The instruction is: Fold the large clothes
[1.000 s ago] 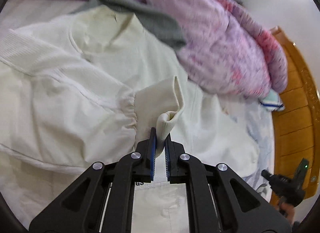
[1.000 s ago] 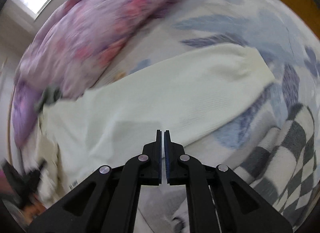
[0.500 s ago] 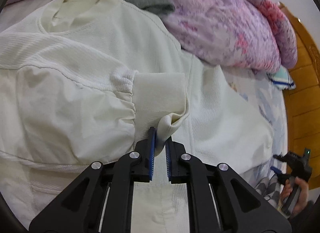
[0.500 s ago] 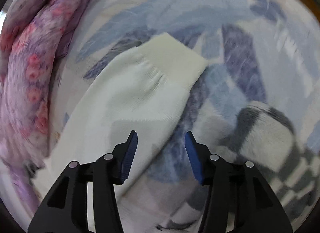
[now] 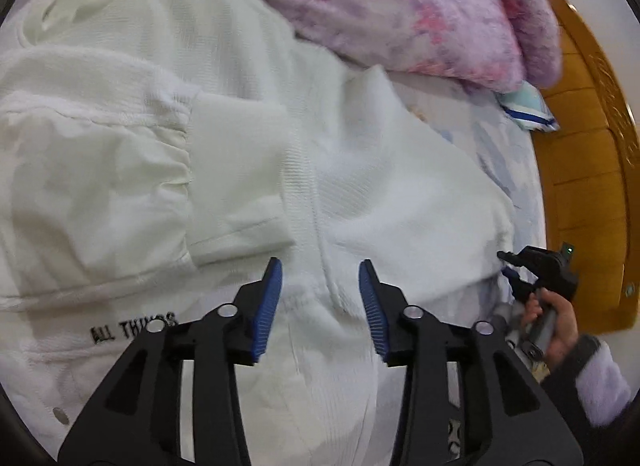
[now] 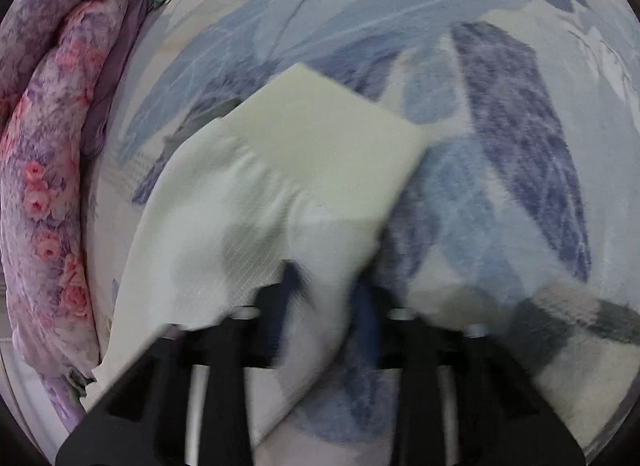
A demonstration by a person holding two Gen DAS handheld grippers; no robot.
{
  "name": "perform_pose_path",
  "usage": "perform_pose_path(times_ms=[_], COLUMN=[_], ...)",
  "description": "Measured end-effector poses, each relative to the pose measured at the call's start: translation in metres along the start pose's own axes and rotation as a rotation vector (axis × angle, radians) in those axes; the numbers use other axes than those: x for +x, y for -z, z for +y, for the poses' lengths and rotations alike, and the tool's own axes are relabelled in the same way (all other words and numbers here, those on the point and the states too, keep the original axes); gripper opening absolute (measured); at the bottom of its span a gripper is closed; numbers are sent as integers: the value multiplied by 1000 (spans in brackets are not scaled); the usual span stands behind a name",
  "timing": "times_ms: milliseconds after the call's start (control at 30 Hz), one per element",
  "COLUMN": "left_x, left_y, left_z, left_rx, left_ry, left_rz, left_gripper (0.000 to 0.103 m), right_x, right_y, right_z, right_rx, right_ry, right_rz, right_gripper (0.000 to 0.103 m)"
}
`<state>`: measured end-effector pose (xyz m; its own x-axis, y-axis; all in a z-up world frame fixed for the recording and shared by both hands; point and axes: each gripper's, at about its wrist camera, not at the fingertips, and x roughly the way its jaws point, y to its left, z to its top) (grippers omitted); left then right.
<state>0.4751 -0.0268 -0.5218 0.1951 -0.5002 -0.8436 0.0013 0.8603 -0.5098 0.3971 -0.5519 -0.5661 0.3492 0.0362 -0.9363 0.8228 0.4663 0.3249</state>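
**Cream jacket spread on a floral bed**

A bed with a blue leaf-print sheet (image 6: 500, 65) carries the work. The left gripper (image 5: 320, 282) has its blue fingers (image 5: 268, 298) spread wide, holding nothing, above the cream jacket (image 5: 380, 193), whose one cuff (image 5: 236, 169) lies folded across its front. The right gripper (image 6: 326, 298) straddles the other sleeve (image 6: 256, 201) near the bed's edge; blur hides whether it grips. A pink floral quilt (image 5: 400, 13) borders the jacket.

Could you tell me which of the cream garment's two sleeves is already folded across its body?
The left-hand sleeve, cuff lying flat on the chest ahead of the open left gripper; the other sleeve stretches onto the floral bedsheet.
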Motion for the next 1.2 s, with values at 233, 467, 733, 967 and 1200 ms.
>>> perform_pose_path(times_ms=[233, 467, 733, 967, 1200], left_x=[-37, -2, -123, -237, -300], left_y=[-5, -16, -2, 19, 43], left_z=[38, 63, 102, 205, 290], left_rx=[-95, -45, -116, -228, -343], left_ry=[-164, -236, -132, -276, -319], left_rz=[-130, 39, -160, -287, -341], left_gripper=[51, 52, 54, 54, 54], right_x=[-83, -163, -193, -167, -97], right_y=[36, 91, 236, 416, 582], right_z=[40, 133, 272, 362, 394], right_rx=[-228, -462, -849, -1067, -1301], right_ry=[-25, -173, -329, -475, -434], right_rz=[-223, -399, -400, -214, 4], right_gripper=[5, 4, 4, 4, 4])
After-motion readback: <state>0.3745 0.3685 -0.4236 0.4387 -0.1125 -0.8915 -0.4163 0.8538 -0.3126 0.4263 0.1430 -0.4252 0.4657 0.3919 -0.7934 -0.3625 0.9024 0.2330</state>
